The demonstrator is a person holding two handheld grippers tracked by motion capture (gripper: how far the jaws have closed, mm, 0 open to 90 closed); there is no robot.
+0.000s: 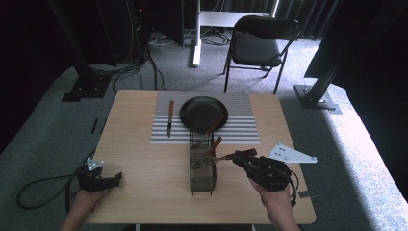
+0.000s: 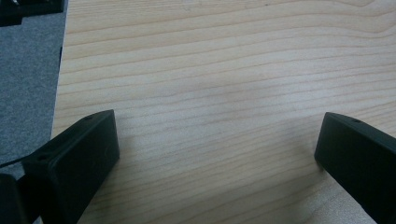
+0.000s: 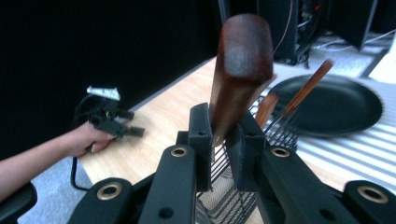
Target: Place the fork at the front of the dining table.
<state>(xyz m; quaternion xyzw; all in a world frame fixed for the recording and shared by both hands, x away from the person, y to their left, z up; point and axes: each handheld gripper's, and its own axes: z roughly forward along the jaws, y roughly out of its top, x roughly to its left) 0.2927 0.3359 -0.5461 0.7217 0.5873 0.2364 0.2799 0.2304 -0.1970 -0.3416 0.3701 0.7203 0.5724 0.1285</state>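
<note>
The right tool (image 1: 239,157) is clamping its jaws on the brown wooden handle (image 3: 240,70) of a metal utensil, which is sticking up between them. The right hand (image 1: 275,199) is reaching in from the near table edge, pointing the tool leftward at the black wire basket (image 1: 202,166) just ahead of it. The left tool (image 1: 115,179), gripped by the left hand (image 1: 85,199), is sitting low on the light wooden table (image 2: 224,84), its jaws standing wide apart with nothing between them.
</note>
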